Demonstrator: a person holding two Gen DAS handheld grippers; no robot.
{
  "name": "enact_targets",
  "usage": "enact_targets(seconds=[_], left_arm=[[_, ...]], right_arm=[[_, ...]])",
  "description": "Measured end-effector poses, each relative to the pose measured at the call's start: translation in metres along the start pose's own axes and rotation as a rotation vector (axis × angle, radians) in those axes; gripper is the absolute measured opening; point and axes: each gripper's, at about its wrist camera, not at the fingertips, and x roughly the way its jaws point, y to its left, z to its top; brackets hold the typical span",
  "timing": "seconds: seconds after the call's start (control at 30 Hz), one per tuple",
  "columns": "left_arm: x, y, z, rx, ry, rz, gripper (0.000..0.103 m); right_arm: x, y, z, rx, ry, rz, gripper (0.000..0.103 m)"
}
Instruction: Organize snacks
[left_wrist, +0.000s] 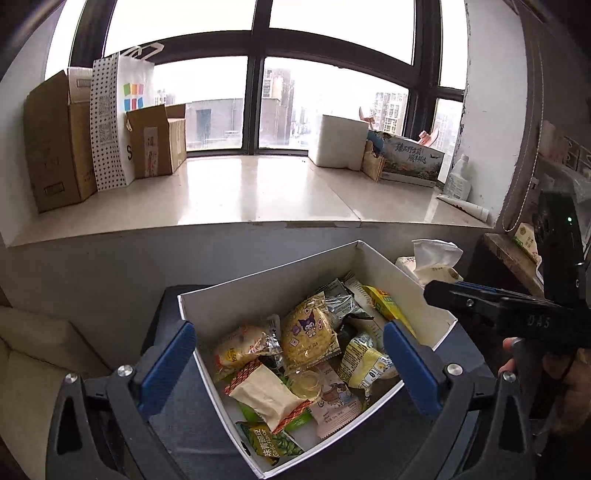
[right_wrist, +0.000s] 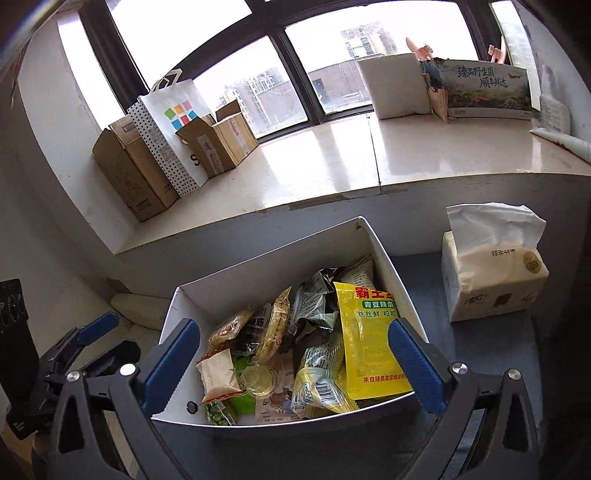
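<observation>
A white cardboard box (left_wrist: 258, 280) on a dark blue table holds several snack packets: a yellow Kuromi cake packet (left_wrist: 308, 338), a cream packet with red edges (left_wrist: 264, 397), a green pea packet (left_wrist: 269, 445). The right wrist view shows the same box (right_wrist: 273, 258) with a big yellow packet (right_wrist: 369, 339) and a cream packet (right_wrist: 218, 376). My left gripper (left_wrist: 288, 365) is open and empty over the box. My right gripper (right_wrist: 293, 362) is open and empty over the box; it also shows in the left wrist view (left_wrist: 480, 306) at the right.
A tissue pack (right_wrist: 491, 277) stands on the table right of the box. The stone window sill (left_wrist: 258, 192) behind carries cardboard boxes (left_wrist: 55, 147), a white paper bag (left_wrist: 129, 110), a white box (left_wrist: 340, 142) and a printed carton (left_wrist: 410, 158).
</observation>
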Motion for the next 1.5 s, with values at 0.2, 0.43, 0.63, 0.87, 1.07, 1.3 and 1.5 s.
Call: enact_targets(seconds=[0.2, 0.43, 0.63, 0.87, 1.07, 1.3, 1.5], left_arm=[[-0.072, -0.028, -0.018, 0.050, -0.131, 0.003, 0.103], [-0.148, -0.051, -0.042, 0.034, -0.205, 0.014, 0.103], [-0.165, -0.062, -0.084, 0.018, -0.103, -0.045, 0.103], [-0.160, -0.077, -0.118, 0.014, 0.003, -0.045, 0.103], [-0.155, -0.088, -0.128, 0.017, 0.048, -0.081, 0.103], [-0.152, -0.092, -0.128, 0.032, 0.057, -0.079, 0.103], [-0.151, -0.090, -0.126, 0.031, 0.054, -0.078, 0.103]], right_arm=[[-0.053, 0.049, -0.014, -0.278, -0.126, -0.192, 0.103], [-0.120, 0.085, -0.058, -0.465, -0.209, -0.294, 0.103], [-0.171, 0.083, -0.110, -0.410, -0.236, -0.337, 0.103], [-0.205, 0.066, -0.160, -0.252, -0.212, -0.331, 0.103], [-0.210, 0.047, -0.175, -0.127, -0.173, -0.317, 0.103], [-0.213, 0.040, -0.171, -0.091, -0.176, -0.322, 0.103], [-0.211, 0.042, -0.171, -0.099, -0.167, -0.318, 0.103]])
